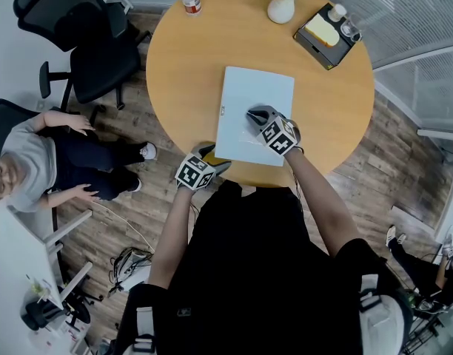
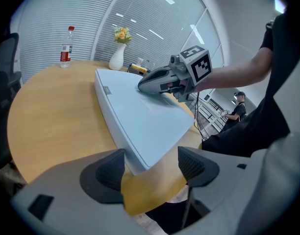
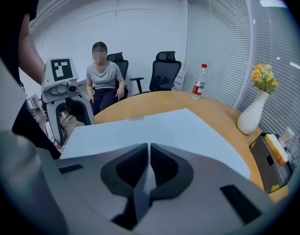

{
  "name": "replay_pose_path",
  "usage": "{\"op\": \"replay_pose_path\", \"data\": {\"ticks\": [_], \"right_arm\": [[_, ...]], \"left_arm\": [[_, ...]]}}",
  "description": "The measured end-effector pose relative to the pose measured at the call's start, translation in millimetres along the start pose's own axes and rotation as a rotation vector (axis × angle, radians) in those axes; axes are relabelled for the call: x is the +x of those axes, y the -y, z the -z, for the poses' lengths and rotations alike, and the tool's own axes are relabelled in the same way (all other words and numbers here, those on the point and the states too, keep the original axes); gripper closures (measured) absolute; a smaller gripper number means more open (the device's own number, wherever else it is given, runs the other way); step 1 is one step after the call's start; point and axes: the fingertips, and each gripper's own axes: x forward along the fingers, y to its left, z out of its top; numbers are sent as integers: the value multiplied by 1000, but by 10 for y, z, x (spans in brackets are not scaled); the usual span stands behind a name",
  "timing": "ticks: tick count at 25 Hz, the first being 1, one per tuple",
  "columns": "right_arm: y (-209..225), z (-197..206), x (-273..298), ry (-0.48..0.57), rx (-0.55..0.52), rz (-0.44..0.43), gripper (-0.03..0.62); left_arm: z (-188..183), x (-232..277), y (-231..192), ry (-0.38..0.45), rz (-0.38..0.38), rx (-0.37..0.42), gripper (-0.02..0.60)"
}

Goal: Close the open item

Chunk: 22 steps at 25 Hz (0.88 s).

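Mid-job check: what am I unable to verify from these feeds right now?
- Laptop seam: the head view shows only the lid top, and the left gripper view shows only two edges, so full closure can't be confirmed.
- Contact under the right hand-held gripper: its own body covers it in the right gripper view.
- Lid label: too small to read.
- Black tray contents: too small in the head view.

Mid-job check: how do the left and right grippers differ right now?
The left gripper has its jaws apart; the right gripper has its jaws pressed together. The left gripper sits at the near edge of the table, facing the near corner of the laptop; the right gripper lies over the laptop's closed lid. Both grip nothing.
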Motion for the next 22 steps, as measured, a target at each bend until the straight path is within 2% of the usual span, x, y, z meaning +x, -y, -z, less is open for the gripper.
{"op": "replay_pose_path", "data": {"ticks": [8,14,16,19,22], "right_arm": [[42,-43,-89,51,41,19,583],[32,-15,-188,69,61,42,583],[24,-9,-242,77,70,50,583],[-28,-30,-355,104,86,48,583],[-74,-78,-521,150,114,60,583]], "left_arm": [[15,-51,-14,-21,-18,37,252],[39,-189,-39,2,-35,30,252],[59,-247,4,22,-15,8,260],[-10,-366,119,92,37,-43,332],[-129,-498,176,157,33,-30,418]]}}
